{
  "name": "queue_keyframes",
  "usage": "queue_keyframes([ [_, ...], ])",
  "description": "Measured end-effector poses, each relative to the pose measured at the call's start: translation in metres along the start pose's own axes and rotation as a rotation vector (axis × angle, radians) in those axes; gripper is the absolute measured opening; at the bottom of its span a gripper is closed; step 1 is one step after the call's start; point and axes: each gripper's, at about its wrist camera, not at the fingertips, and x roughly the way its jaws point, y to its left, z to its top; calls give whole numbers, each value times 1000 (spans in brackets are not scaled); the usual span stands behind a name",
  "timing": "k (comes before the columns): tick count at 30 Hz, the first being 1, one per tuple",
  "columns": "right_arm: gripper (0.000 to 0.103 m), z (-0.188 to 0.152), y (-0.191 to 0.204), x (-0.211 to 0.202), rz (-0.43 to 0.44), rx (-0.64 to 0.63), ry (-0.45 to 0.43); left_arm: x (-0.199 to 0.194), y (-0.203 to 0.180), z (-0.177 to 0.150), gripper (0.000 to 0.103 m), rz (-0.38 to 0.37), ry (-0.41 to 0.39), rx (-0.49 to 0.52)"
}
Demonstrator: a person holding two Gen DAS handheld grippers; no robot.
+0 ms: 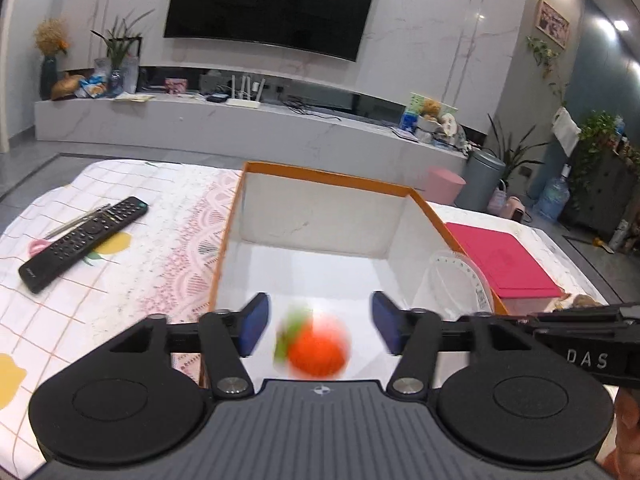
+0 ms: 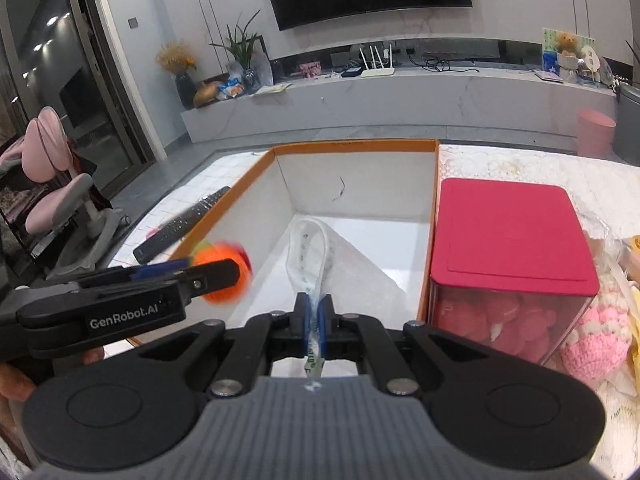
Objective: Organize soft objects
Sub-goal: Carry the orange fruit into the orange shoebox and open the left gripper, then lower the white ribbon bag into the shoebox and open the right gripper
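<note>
An orange soft ball with green leaves (image 1: 318, 348) shows blurred between the wide-apart blue pads of my left gripper (image 1: 320, 314), touching neither pad, over the white floor of an orange-rimmed box (image 1: 320, 172). In the right wrist view the same ball (image 2: 220, 255) sits just past the left gripper's fingers (image 2: 216, 274), above the box's left wall (image 2: 224, 220). My right gripper (image 2: 315, 312) is shut on a translucent white band (image 2: 308, 240) whose loop hangs into the box. That loop (image 1: 460, 276) also shows at the box's right side.
A black remote control (image 1: 84, 240) lies on the patterned tablecloth left of the box. A clear container with a pink lid (image 2: 508, 236) stands tight against the box's right wall. Pink crochet toys (image 2: 596, 332) lie to its right. A hand (image 2: 12, 384) holds the left gripper.
</note>
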Motion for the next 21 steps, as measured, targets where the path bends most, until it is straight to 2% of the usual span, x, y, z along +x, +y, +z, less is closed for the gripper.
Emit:
queue_keyframes([
  [2, 2, -2, -1, 2, -8, 0, 3, -3, 3, 1, 89, -6, -14, -25],
  [8, 2, -1, -1, 9, -23, -24, 18, -8, 5, 4, 94, 23, -32, -56],
  [16, 2, 6, 11, 28, -84, -168, 129, -16, 1, 4, 95, 51, -76, -31],
  [21, 2, 4, 11, 40, -98, -197, 162, -15, 3, 5, 95, 72, -69, -44],
])
